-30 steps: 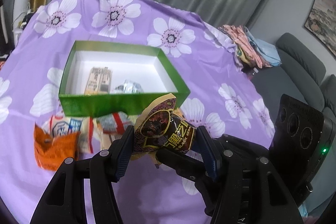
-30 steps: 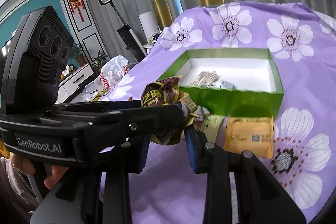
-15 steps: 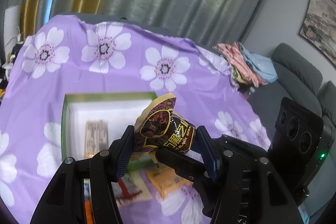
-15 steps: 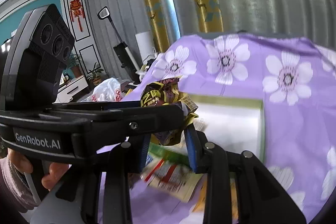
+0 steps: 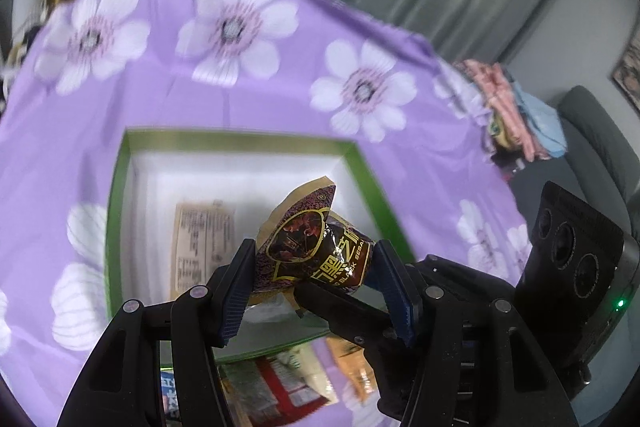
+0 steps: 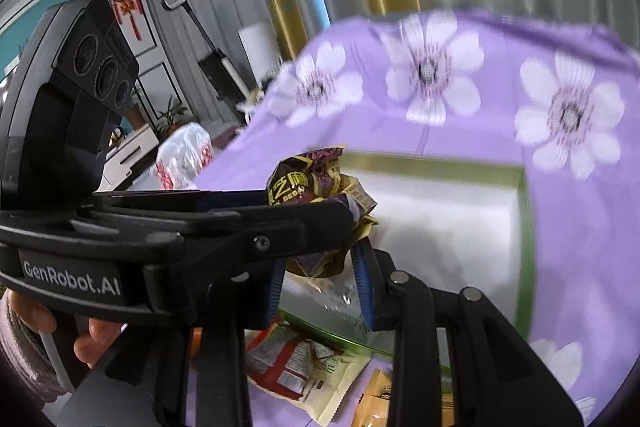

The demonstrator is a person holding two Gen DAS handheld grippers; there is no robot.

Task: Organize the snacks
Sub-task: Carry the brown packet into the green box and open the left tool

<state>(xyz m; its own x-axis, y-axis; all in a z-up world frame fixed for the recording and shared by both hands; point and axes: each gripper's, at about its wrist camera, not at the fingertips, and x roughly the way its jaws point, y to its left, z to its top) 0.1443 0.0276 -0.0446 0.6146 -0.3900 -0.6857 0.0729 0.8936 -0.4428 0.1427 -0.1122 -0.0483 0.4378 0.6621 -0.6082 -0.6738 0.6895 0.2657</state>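
A dark brown black-sesame snack packet (image 5: 316, 247) is pinched between the blue pads of my left gripper (image 5: 314, 261), which is shut on it. It hangs over the white inside of the green box (image 5: 240, 139). In the right wrist view my right gripper (image 6: 320, 267) is shut on a crumpled brown and yellow wrapper (image 6: 320, 259) just under the left gripper's fingers (image 6: 200, 211). Whether that wrapper is the same packet (image 6: 304, 183) or a second one, I cannot tell. A beige packet (image 5: 204, 247) lies flat in the box.
Loose snack packets lie on the purple flowered cloth (image 5: 120, 99) in front of the box: a red and white one (image 6: 288, 359) and an orange one (image 6: 380, 399). A hand (image 6: 92, 339) holds the left gripper. A grey sofa (image 5: 592, 147) with folded clothes stands at the right.
Both grippers have travelled forward together from in front of the box to above its opening. The loose packets have slipped beneath the fingers. Both grips look unchanged.
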